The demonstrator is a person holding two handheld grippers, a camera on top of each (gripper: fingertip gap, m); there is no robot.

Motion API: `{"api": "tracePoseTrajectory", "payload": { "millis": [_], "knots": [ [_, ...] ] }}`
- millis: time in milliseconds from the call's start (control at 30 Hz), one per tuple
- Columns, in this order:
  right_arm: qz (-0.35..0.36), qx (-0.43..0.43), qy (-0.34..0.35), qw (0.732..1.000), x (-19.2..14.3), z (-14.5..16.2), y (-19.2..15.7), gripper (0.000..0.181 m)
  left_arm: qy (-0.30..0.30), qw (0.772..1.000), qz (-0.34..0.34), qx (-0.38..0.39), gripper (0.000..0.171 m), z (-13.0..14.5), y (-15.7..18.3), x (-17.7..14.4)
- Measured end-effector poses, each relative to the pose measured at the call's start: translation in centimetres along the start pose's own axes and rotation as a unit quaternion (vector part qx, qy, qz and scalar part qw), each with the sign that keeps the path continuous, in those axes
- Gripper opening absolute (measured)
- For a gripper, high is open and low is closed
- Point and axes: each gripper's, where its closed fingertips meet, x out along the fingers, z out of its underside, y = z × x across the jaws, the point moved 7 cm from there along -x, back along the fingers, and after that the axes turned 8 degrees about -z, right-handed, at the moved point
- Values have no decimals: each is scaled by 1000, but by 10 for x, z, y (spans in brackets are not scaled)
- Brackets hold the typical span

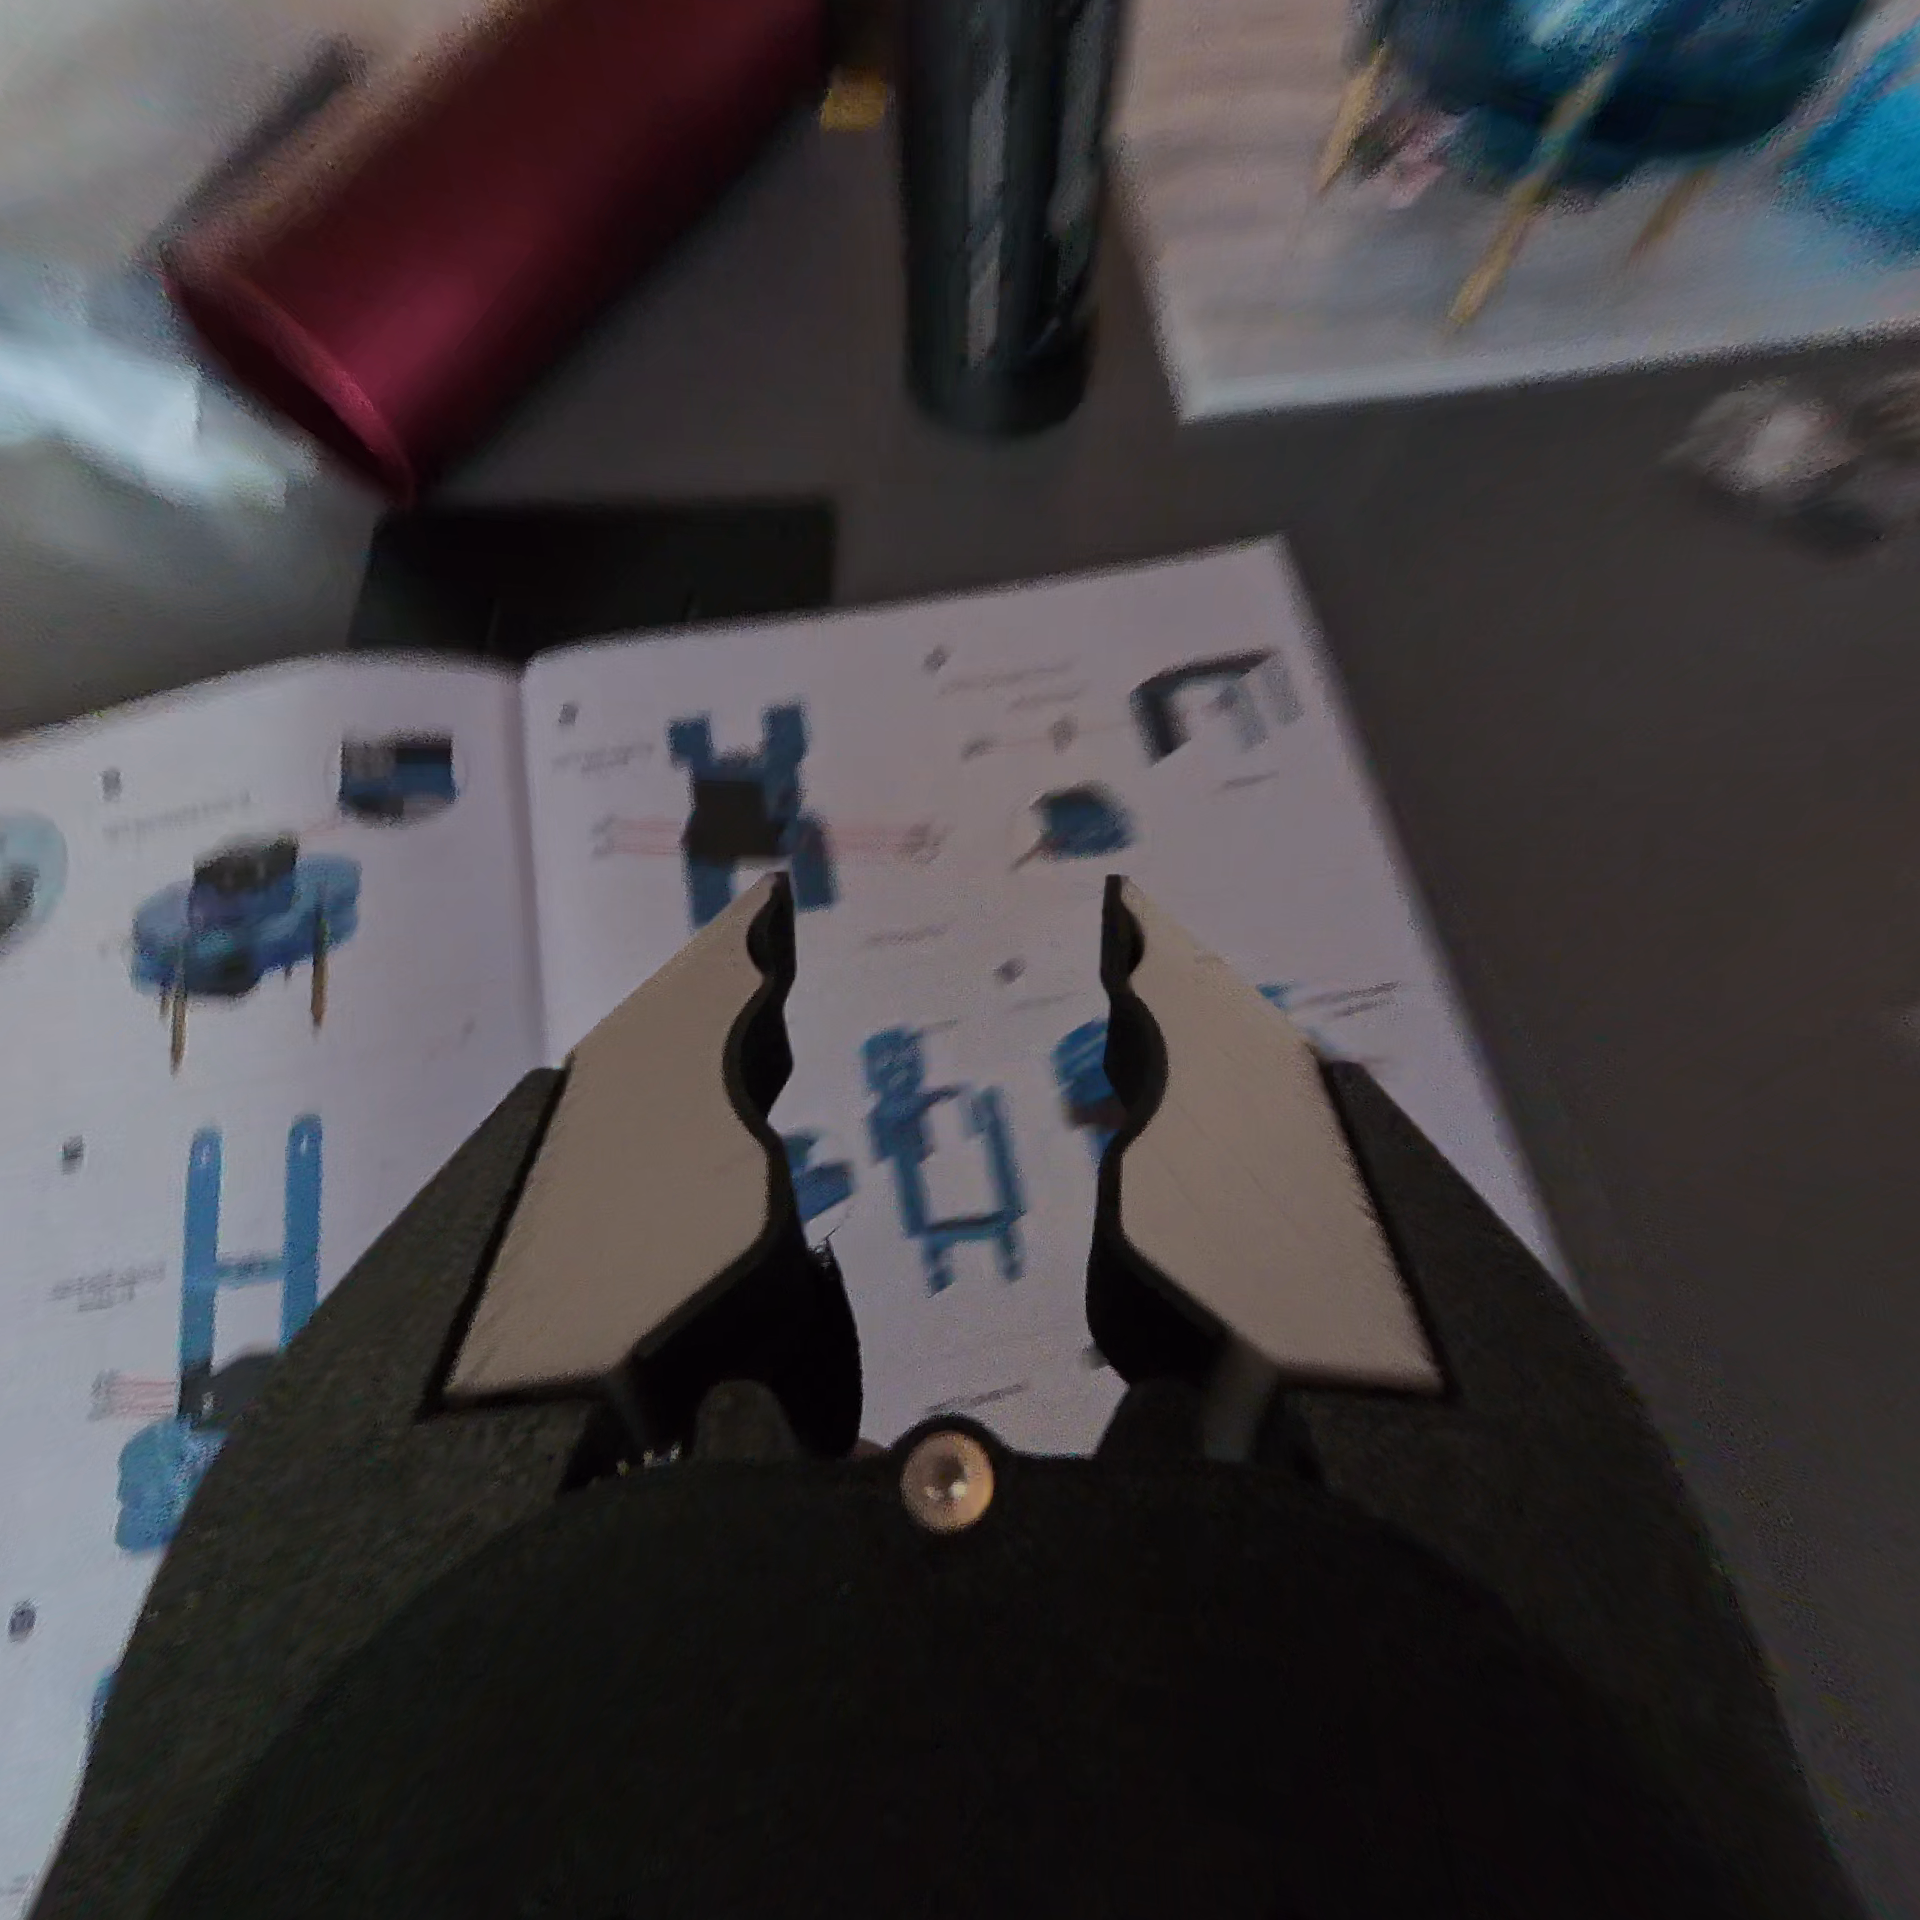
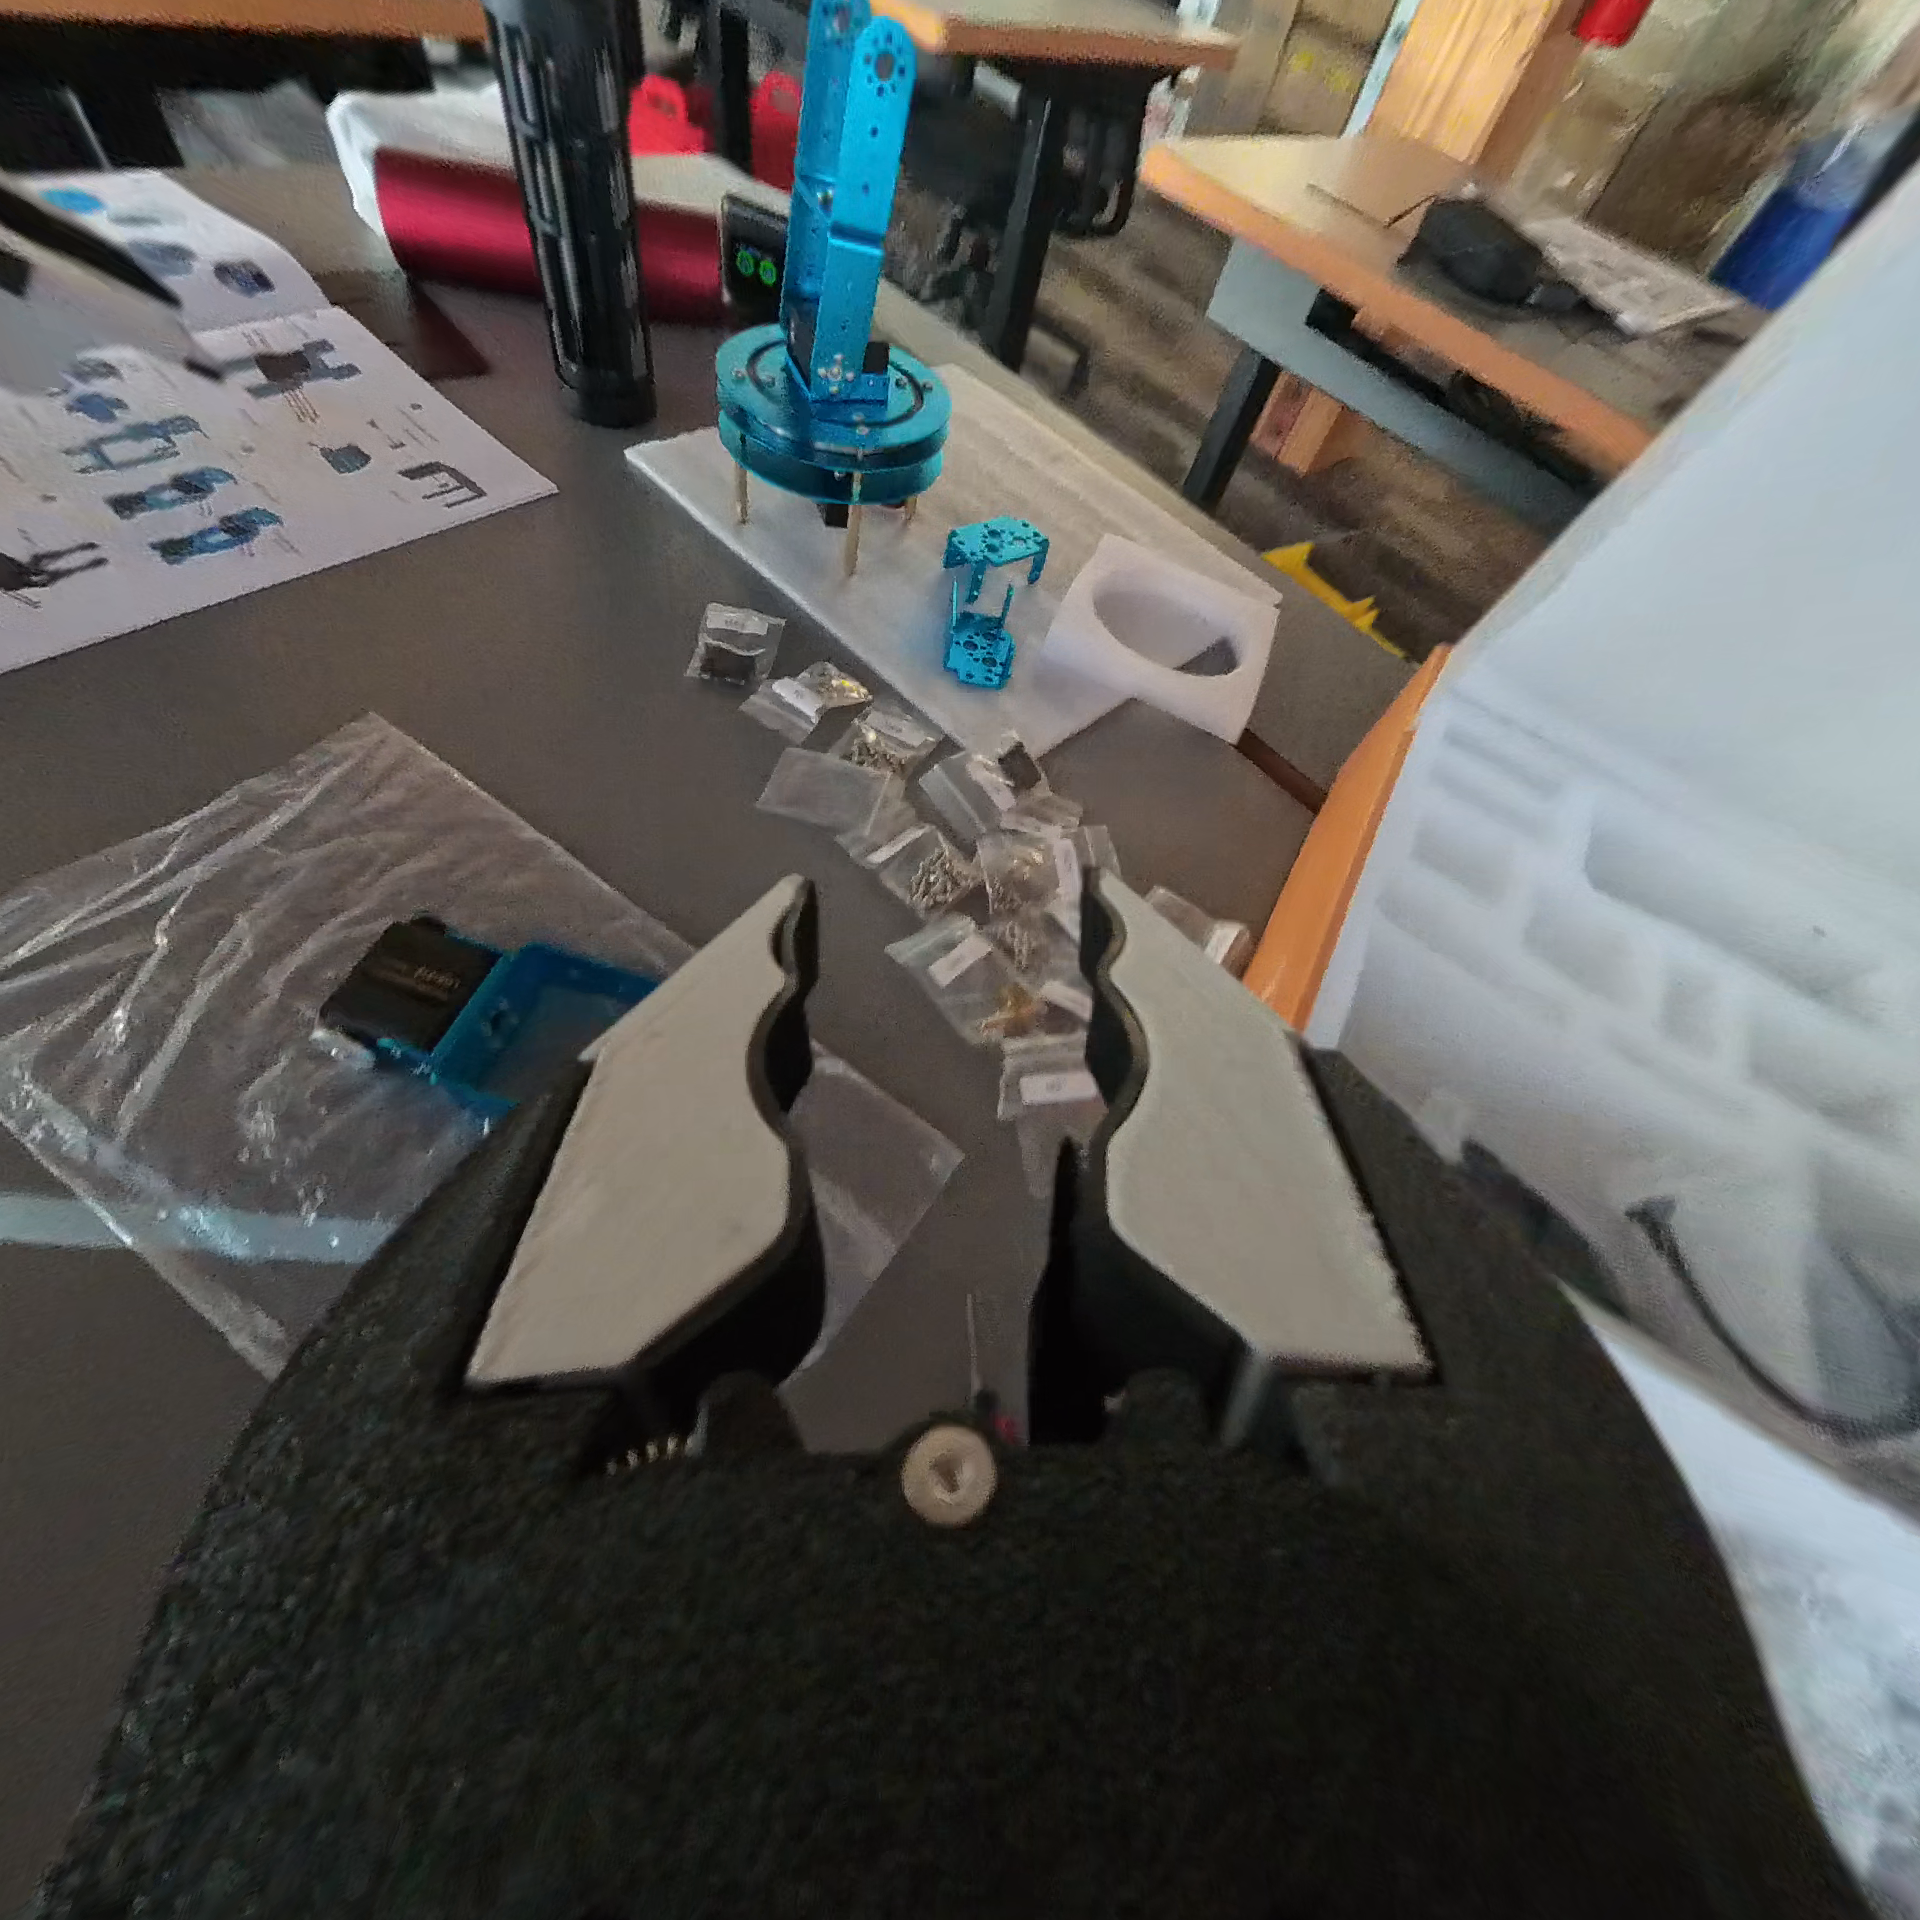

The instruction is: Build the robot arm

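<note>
My left gripper (image 1: 948, 883) is open and empty, hovering over an open instruction booklet (image 1: 644, 935) with blue part drawings on the grey table. The view is blurred. My right gripper (image 2: 948, 894) is open and empty above the table, nearest to a scatter of small clear bags of screws (image 2: 935, 831). A black servo in a blue bracket (image 2: 457, 997) lies on a clear plastic bag (image 2: 208, 914) to its left. A blue metal arm assembly on a round base (image 2: 831, 395) stands on a white foam sheet (image 2: 997, 478), with a small blue bracket (image 2: 982, 603) beside it.
A black cylinder (image 2: 577, 208) and a dark red box (image 2: 457, 229) stand at the back; both show in the left wrist view, the cylinder (image 1: 1003, 208) and the box (image 1: 457, 229). A white foam block (image 2: 1164, 634) and a large white foam tray (image 2: 1662, 831) sit right. Orange-topped tables (image 2: 1403, 270) stand beyond. Some 50 cm of space lies between my two pairs of fingers. The cylinder (image 1: 1003, 208) is about 15 cm from my left fingertips.
</note>
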Motion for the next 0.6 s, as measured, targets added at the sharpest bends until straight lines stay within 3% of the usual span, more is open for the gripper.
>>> {"api": "tracePoseTrajectory", "payload": {
  "millis": [67, 133, 200, 300, 367, 467, 533, 600],
  "knots": [
    [-18, 3, -28, 999, 21, -19, 18, 49, 80, 995, 61, 9, 58, -35, 37, -23],
    [-13, 8, -19, 1000, 44, -27, 38, 46, 129, 974, 186, 8, 57, -72, 99, -40],
    [-1, 30, 22, 999, 58, -21, 51, 37, 109, 948, 297, 40, 53, -97, 172, -43],
    [-2, 70, 45, 997, 62, 8, 57, 37, 47, 922, 373, 92, 49, -120, 272, -14],
    [0, 72, 28, 997, 60, 20, 60, 39, -13, 914, 388, 121, 48, -128, 325, 26],
    [16, 77, 17, 997, 53, 33, 70, 38, -71, 919, 360, 146, 48, -135, 376, 82],
    [-2, 95, 23, 995, 51, 36, 71, 38, -74, 915, 354, 177, 49, -134, 398, 97],
    [-8, 95, 22, 995, 51, 37, 71, 38, -61, 929, 290, 220, 49, -132, 405, 112]
  ]
}}
